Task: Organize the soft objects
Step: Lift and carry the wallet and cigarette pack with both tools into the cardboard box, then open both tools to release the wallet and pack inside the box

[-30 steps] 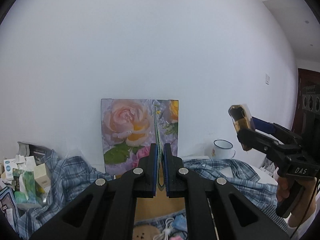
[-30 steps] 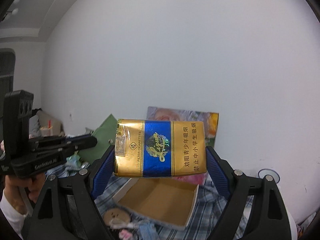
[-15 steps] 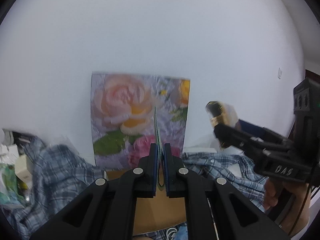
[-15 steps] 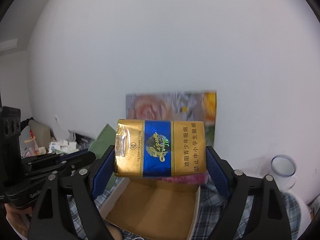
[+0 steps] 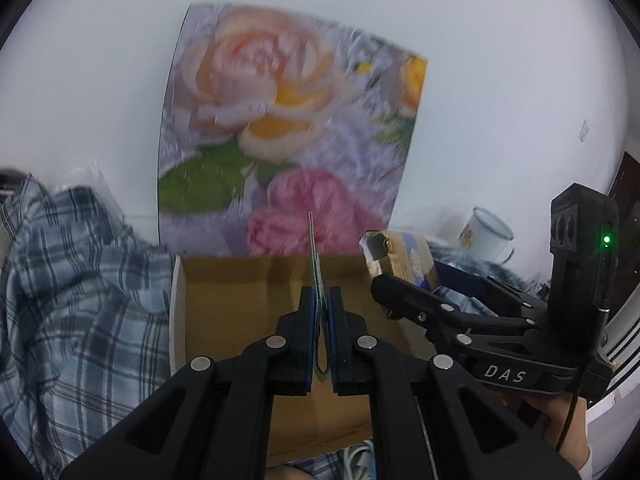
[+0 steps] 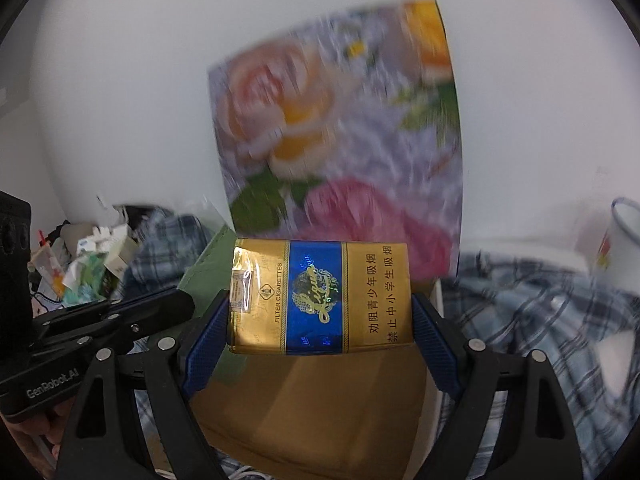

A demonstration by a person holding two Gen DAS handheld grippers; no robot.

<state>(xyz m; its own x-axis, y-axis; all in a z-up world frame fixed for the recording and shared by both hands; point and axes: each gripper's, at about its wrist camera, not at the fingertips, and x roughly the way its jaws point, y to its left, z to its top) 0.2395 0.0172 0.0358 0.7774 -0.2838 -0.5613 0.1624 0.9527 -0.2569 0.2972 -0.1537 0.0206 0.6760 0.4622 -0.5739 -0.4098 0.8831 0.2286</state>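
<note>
White wall fills the bkgd in both wrist views, w/ a blue plaid cloth (image 5: 80, 280) covering the surface below. Left gripper (image 5: 319, 312) is clenched on a thin, flat green-edged packet (image 5: 314, 272) that stands on edge between its blue pads; what the packet is can't be told, only its edge shows. It hangs over the open cardboard box (image 5: 240, 300), brown inside w/ a white outer wall. Right gripper (image 6: 320, 320) is spread wide and grips a gold-and-blue cigarette pack (image 6: 320, 296) by its two short ends, pads pressing on both; the pack lies crosswise, printed face to the camera, reading "FILTER CIGARETTES" plus Chinese text. It hangs above the same box, whose brown floor shows below it. In the left view the right gripper comes in from the right side, pack end just beside the box's right part, w/ a person's hand (image 5: 552, 420) on its handle. In the right view the left gripper sits at lower left, just beside the pack. Behind the box a rose-print panel (image 5: 288, 120) leans upright against the wall, blurred. A white enamel mug (image 5: 486, 236) stands on the cloth to the right, well apart from the box. A heap of small cartons and wrappers (image 6: 88, 264) lies at far left on the cloth.
</note>
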